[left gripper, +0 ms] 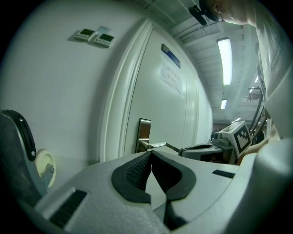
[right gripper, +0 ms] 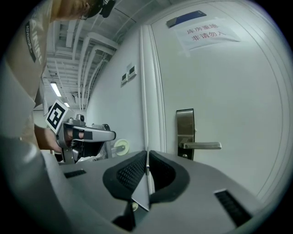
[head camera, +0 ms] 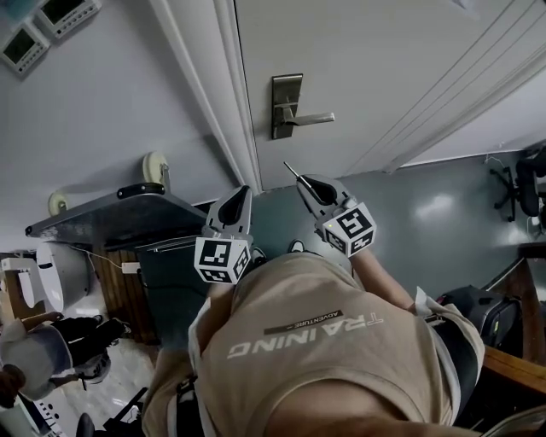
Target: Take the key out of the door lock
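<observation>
Our right tongs (head camera: 300,179) clamp a slim silver metal key (right gripper: 147,163) by its flat sides; it seems light, stiff, slippery. Left tongs (left gripper: 151,157) alongside are closed, empty.

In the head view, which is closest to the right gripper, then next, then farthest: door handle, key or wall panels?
1. Key: held in the jaws of the right gripper.
2. Door handle: just ahead, on the door.
3. Wall panels: farthest, up on the wall left of the door.
</observation>
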Demonstrator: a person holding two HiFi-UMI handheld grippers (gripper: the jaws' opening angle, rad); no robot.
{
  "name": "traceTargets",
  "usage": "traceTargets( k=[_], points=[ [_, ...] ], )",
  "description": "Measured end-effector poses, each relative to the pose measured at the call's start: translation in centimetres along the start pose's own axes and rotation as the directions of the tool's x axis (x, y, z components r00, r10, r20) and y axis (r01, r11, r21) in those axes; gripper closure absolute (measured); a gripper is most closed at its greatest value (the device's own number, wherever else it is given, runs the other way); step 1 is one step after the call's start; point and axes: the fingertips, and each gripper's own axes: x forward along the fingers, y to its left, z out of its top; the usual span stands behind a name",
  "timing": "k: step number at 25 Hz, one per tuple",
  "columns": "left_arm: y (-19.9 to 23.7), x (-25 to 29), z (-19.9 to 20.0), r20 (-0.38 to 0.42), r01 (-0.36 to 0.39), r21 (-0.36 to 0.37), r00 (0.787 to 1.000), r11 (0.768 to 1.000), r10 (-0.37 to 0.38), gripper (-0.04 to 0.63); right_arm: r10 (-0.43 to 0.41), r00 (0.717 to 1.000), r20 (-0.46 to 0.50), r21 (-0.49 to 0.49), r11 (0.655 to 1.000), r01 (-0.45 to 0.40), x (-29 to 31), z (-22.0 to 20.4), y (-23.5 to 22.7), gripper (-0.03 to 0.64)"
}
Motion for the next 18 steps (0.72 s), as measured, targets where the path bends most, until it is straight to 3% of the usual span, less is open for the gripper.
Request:
traceTargets(
  k=[8,18],
  points=[
    [1.4,0.0,0.8,0.026,0.042,0.011,0.999,0.999,-0.043,0.589,-0.06,0.998,-0.005,0.001,0.998,0.06,0.9,0.3,0.7,0.589],
    [3.7,0.3,-2.5,-0.04,0.102,-0.054,0.994,0.993,-0.104,0.589,-0.147,0.988,-0.051,0.049,0.988,0.149,1.7,-1.8,1.3,0.589]
  ],
)
